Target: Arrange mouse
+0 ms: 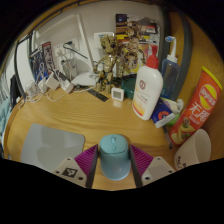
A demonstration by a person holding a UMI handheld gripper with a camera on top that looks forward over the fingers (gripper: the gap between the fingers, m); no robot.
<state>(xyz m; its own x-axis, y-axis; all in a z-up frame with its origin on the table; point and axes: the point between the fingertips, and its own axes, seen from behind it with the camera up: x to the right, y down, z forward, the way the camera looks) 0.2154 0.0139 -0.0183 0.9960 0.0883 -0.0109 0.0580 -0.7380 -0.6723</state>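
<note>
- The gripper [113, 160] holds a pale blue mouse [114, 155] between its two fingers; both purple pads [87, 157] press against its sides, so the jaws are clenched on it.
- The mouse sits above the wooden desk [90, 115], just right of a grey mouse mat [50, 143].
- Beyond the mouse, a white bottle with a red label [147, 92] stands upright on the desk.
- Just left of that bottle stands a small white cube-shaped device [117, 95].
- Right of the bottle is a blue-topped bottle [169, 70], and further right an orange snack bag [197, 105].
- Behind the bottle, against the wall, a jumble of cables and small items [120, 55] crowds the desk's far edge.
</note>
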